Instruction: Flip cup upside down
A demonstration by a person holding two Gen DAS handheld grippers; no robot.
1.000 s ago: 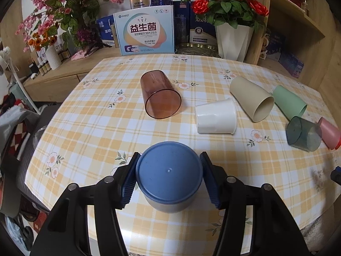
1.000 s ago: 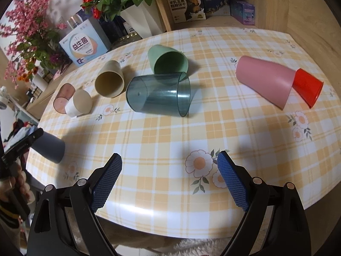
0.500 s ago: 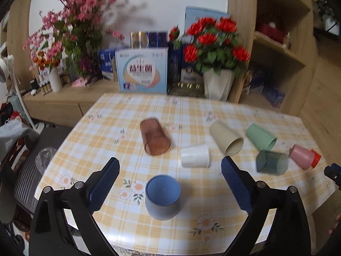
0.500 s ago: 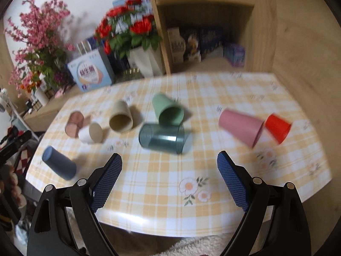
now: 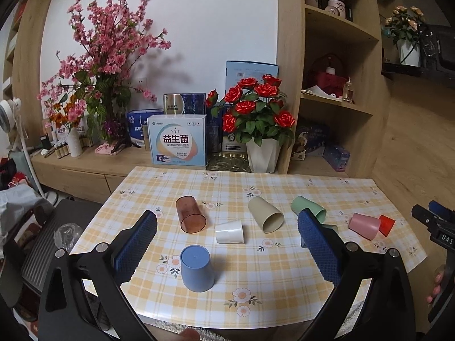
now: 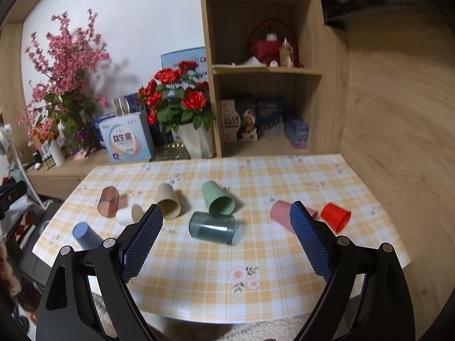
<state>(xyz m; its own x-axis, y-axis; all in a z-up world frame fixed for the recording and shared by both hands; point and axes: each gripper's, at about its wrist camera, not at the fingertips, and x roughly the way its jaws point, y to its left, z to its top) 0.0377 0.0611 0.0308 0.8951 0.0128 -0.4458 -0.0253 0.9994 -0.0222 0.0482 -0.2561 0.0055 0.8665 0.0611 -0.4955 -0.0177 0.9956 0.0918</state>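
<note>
Pulled back from the table, the left gripper (image 5: 227,237) now hangs released and wide above the blue cup (image 5: 196,268), which stands mouth-down on the near left of the checked tablecloth (image 5: 284,289), its flip apparently done. Beside it, the right gripper (image 6: 226,237) hovers spread and empty, well short of the teal cup (image 6: 212,227) and six other cups lying on their sides, likely waiting their turn.

Both wrist views pulled back above near tabletop (image 5: 284,270) edge, facing shelf wall; left from left, right from right; share cup spread.
</note>
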